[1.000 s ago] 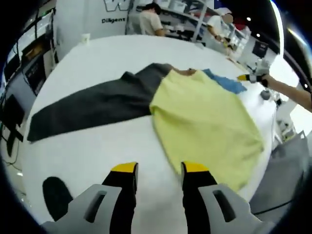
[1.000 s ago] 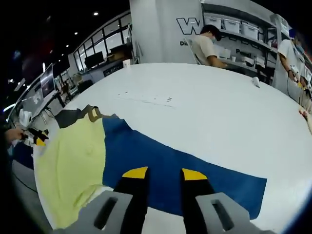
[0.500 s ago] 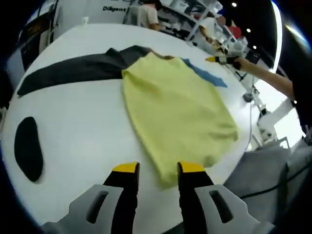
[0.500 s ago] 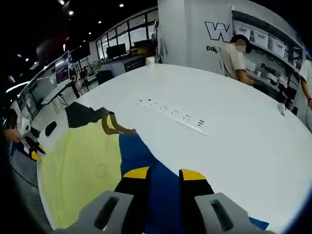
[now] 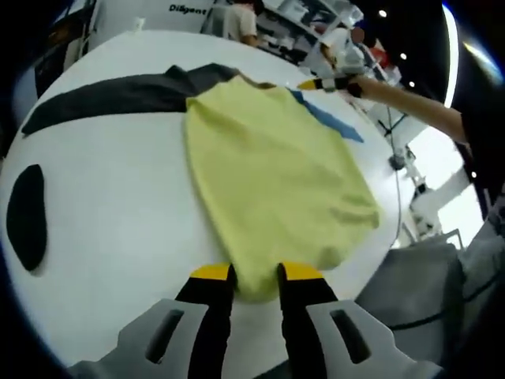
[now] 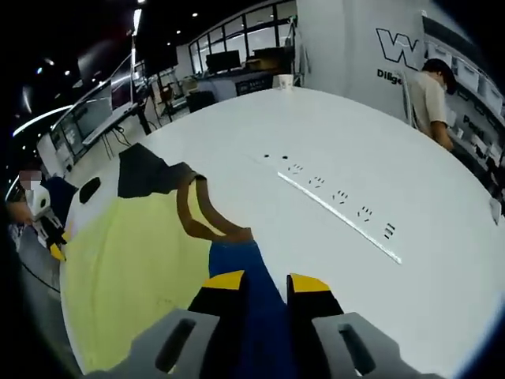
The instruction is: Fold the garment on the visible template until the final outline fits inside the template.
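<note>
Pale-yellow cloth garment [image 5: 276, 174] lies spread at centre frame on the white round worktop [image 5: 118, 213] — its near hem, a second ago clear of the left hand-held gripper [image 5: 252, 273], now sits between jaws still apart, ready for a first fold — the right hand-held gripper [image 6: 258, 279], jaws also apart, over dark-blue fabric [image 6: 252, 268] at lower centre.

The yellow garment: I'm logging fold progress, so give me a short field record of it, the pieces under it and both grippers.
garment: yellow garment, spread flat, unfolded
surface: white table
dark piece: dark cloth runs out from under the garment's far end
blue piece: blue cloth lies beside the garment, partly beneath it
collar: brown neckline
left gripper: left gripper, jaws at the garment's near hem, slightly apart
right gripper: right gripper, jaws over the blue cloth near the collar, slightly apart
table mark: black oval
</note>
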